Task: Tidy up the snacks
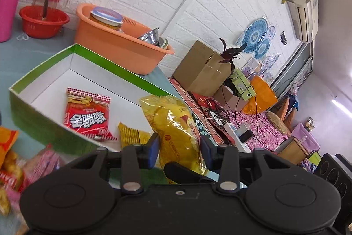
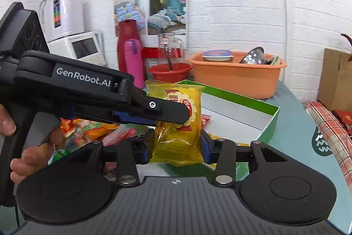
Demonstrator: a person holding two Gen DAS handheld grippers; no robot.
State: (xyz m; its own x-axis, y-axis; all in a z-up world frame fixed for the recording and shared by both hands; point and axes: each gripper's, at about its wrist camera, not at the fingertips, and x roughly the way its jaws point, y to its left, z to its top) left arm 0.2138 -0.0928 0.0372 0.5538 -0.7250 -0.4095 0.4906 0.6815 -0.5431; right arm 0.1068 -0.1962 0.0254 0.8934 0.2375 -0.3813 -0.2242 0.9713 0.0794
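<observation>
A yellow snack packet (image 1: 176, 133) (image 2: 178, 124) stands upright between both grippers above the near edge of a green box with a white inside (image 1: 44, 89) (image 2: 242, 111). My left gripper (image 1: 179, 151) has its blue pads on the packet's two sides; it also shows in the right wrist view (image 2: 171, 112), reaching in from the left across the packet. My right gripper (image 2: 177, 147) is shut on the packet's lower part. A red noodle packet (image 1: 88, 116) and a small yellow packet (image 1: 132, 136) lie inside the box.
Loose snack packets (image 1: 13, 158) (image 2: 92, 129) lie at the left of the box. An orange basin with bowls (image 1: 123, 45) (image 2: 237, 76) and a red bucket (image 1: 44, 21) (image 2: 170, 73) stand behind it. A pink bottle (image 2: 132, 63) and a cardboard box (image 1: 202, 67) are nearby.
</observation>
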